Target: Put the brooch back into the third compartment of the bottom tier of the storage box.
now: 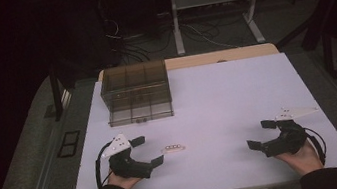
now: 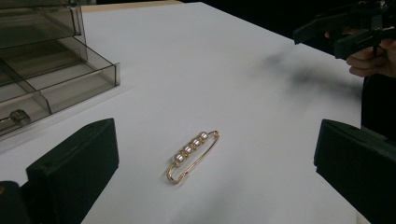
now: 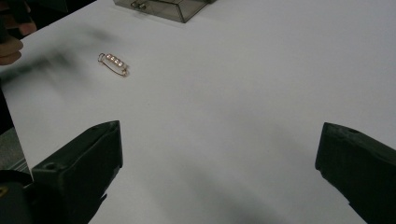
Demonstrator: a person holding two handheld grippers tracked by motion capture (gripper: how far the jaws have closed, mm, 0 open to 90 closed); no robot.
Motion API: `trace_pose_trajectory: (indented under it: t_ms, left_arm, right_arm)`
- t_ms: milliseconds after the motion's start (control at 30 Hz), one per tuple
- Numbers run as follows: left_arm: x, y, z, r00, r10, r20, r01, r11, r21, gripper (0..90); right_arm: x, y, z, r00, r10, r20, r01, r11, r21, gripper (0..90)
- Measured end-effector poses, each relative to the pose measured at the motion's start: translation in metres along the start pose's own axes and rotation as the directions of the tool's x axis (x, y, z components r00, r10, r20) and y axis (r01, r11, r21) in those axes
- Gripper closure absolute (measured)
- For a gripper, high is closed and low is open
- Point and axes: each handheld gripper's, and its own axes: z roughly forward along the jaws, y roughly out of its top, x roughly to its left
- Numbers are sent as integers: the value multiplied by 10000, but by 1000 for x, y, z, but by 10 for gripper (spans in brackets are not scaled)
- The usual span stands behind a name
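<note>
Pearl pin [image 2: 193, 156] — lies flat on white table [image 1: 217, 97], in front of drawer box [image 1: 137, 91], untouched | left gripper [image 1: 148, 151] just beside pin, jaws wide, empty | right gripper [image 1: 259, 134] well apart, jaws wide | pickup and stowing not yet begun

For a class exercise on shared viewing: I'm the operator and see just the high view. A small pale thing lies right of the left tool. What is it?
Observer: A gold-coloured pin strung with four pearl beads, seen up close from the left tool.
Operator: Is it gripped?
Observer: No. It lies flat on the white table, between open jaws and apart from both.
Operator: Is the organiser closed?
Observer: The clear drawer organiser has a low drawer pulled out, with a small knob on its front.
Operator: And the right tool?
Observer: The right tool is open, with bare table between its jaws.
</note>
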Motion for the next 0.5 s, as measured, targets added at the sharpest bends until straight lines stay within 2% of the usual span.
trace_pose_trajectory:
  t_ms: [500]
  left_arm:
    - [0,0,-1,10000,-29,13,29,10000,-55,0]
  right_arm:
    - [0,-1,-1,10000,-52,25,52,10000,67,2]
